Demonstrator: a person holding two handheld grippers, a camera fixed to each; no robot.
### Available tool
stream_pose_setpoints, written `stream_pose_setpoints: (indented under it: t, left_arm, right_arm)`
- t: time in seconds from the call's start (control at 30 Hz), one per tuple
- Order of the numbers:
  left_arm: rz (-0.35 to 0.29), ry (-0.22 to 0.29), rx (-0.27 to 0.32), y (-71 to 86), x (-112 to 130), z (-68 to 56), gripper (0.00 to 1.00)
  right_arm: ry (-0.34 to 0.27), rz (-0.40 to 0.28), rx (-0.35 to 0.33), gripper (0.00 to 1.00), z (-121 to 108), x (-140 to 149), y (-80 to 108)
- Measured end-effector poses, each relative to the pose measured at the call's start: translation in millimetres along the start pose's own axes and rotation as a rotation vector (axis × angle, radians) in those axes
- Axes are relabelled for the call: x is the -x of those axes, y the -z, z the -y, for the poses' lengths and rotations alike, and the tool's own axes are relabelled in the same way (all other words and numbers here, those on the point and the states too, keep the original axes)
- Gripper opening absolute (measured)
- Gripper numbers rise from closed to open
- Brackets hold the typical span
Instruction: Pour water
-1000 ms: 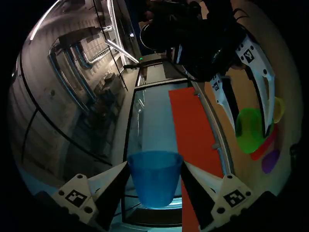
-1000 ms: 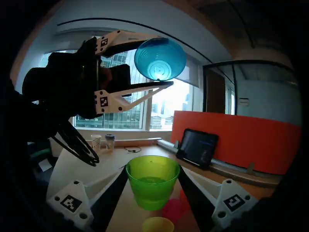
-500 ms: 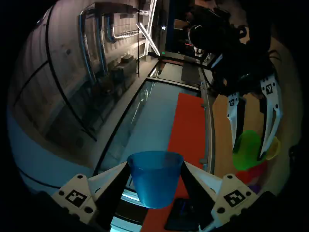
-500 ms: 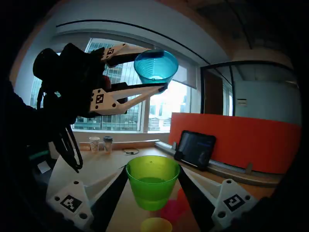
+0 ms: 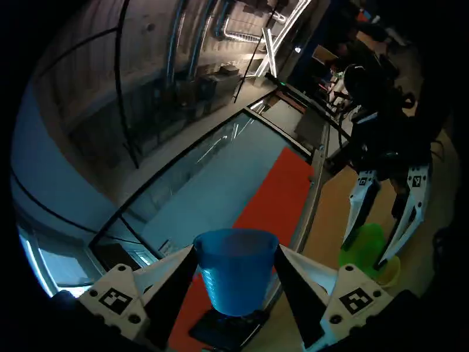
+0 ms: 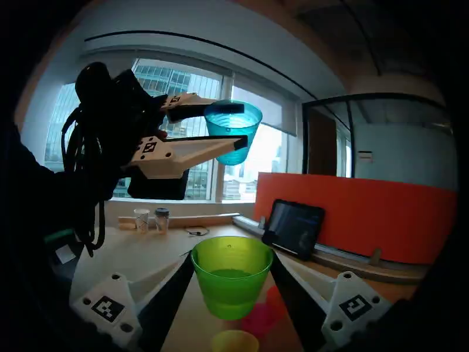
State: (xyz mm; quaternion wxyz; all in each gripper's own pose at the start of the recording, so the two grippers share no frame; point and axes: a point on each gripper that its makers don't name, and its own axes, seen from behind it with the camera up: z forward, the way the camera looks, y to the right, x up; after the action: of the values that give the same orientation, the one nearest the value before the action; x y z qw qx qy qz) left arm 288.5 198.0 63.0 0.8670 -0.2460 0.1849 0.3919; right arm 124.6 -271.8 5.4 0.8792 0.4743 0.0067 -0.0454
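Observation:
My left gripper (image 5: 236, 276) is shut on a blue translucent cup (image 5: 235, 270), held high in the air. In the right gripper view that same blue cup (image 6: 233, 130) is almost upright between the left gripper's white fingers (image 6: 187, 146), up and to the left of the green cup. My right gripper (image 6: 232, 287) is shut on a green cup (image 6: 233, 274) with some water in its bottom, held over the wooden table (image 6: 146, 258). The left gripper view shows the right gripper (image 5: 384, 226) and its green cup (image 5: 363, 249) at the far right.
An orange partition (image 6: 375, 217) with a dark tablet (image 6: 295, 226) leaning on it runs along the table's right side. A yellow cup (image 6: 235, 340) and pink cups (image 6: 264, 314) sit under the green cup. Two small cups (image 6: 149, 218) stand by the window (image 6: 199, 176).
The left gripper has rotated the blue cup back from a tipped, mouth-toward-me pose to nearly upright. The green cup in the right gripper has stayed still.

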Motion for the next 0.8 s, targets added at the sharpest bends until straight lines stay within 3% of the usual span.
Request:
stream_pose_setpoints:
  t: [0.23, 0.8]
  left_arm:
    - [0.041, 0.230, 0.019, -1.0, 17, -3.0, 0.86]
    - [0.070, 0.696, 0.048, 5.7, 42, -3.9, 0.87]
  right_arm:
    - [0.000, -0.001, 0.008, 0.92, -2, -1, 2.9]
    - [-0.006, -0.011, 0.010, 0.92, -2, -7, 8.4]
